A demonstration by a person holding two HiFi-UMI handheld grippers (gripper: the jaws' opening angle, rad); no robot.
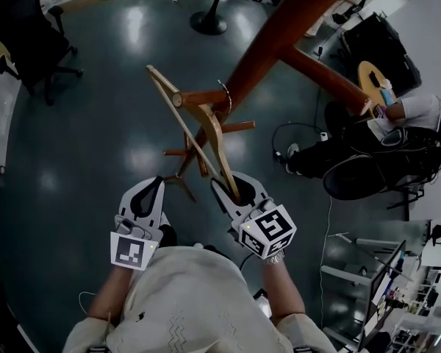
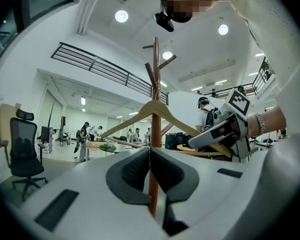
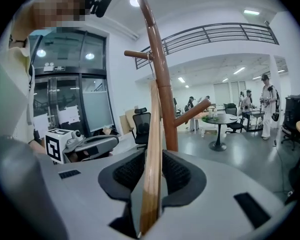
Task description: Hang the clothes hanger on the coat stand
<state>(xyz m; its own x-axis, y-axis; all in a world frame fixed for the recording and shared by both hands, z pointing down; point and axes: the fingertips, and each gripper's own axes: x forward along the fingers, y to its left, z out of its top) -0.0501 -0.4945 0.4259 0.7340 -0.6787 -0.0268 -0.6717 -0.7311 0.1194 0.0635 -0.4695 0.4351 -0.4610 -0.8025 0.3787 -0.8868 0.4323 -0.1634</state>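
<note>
A wooden clothes hanger (image 1: pixel 198 134) hangs by its metal hook (image 1: pixel 226 98) from a peg (image 1: pixel 198 98) of the brown wooden coat stand (image 1: pixel 294 28). In the head view the lower end of the hanger runs down between the jaws of my right gripper (image 1: pixel 234 186). In the right gripper view the hanger (image 3: pixel 152 149) stands between the pads with a dark gap on its left side, so the right gripper (image 3: pixel 152 156) is open around it. My left gripper (image 1: pixel 156 182) is to the left of the hanger, shut and empty, and its view looks at the stand's trunk (image 2: pixel 155 69) and the hanger (image 2: pixel 155 109).
A black office chair (image 1: pixel 29 35) stands at the far left, and a round table's base (image 1: pixel 208 22) sits behind the stand. To the right is a seated person (image 1: pixel 411 112) beside black bags (image 1: pixel 382 160). Desks with monitors (image 1: pixel 382 293) fill the lower right. The floor is dark and glossy.
</note>
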